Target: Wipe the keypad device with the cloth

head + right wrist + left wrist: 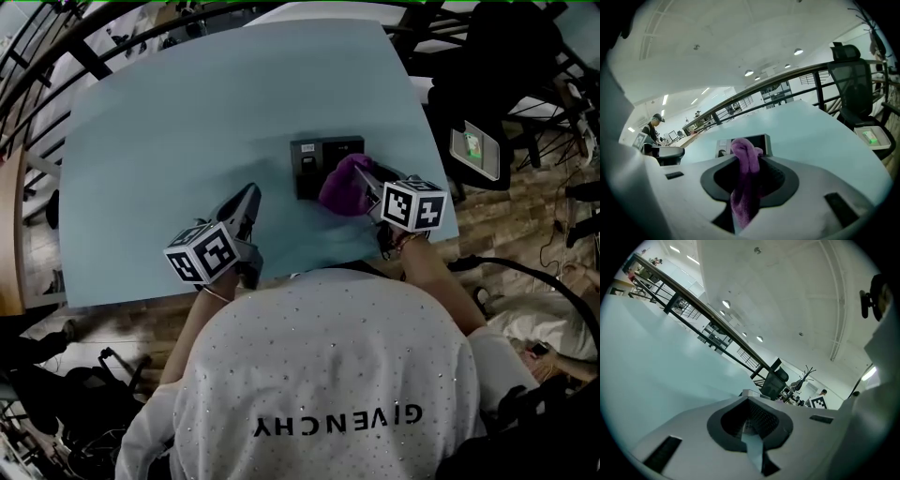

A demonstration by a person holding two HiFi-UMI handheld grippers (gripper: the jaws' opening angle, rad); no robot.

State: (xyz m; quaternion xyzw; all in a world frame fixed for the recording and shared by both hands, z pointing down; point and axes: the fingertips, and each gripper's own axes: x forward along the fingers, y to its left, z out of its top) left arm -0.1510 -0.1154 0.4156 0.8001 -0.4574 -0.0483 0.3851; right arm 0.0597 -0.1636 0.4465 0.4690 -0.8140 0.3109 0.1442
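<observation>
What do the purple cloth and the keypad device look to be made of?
Cloth: soft, fuzzy fabric, probably microfibre or terry; it bunches and droops in loose folds.
Keypad device: hard and dark, probably matte plastic; flat faces, crisp edges, little glare, though metal cannot be ruled out.

"GIVENCHY" in dark letters, upside down in the head view, on the person's white top (309,361)

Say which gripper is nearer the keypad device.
Right. The right gripper, shut on the cloth, is at the right edge of the keypad device; the left gripper lies apart, off its near-left corner.
</observation>
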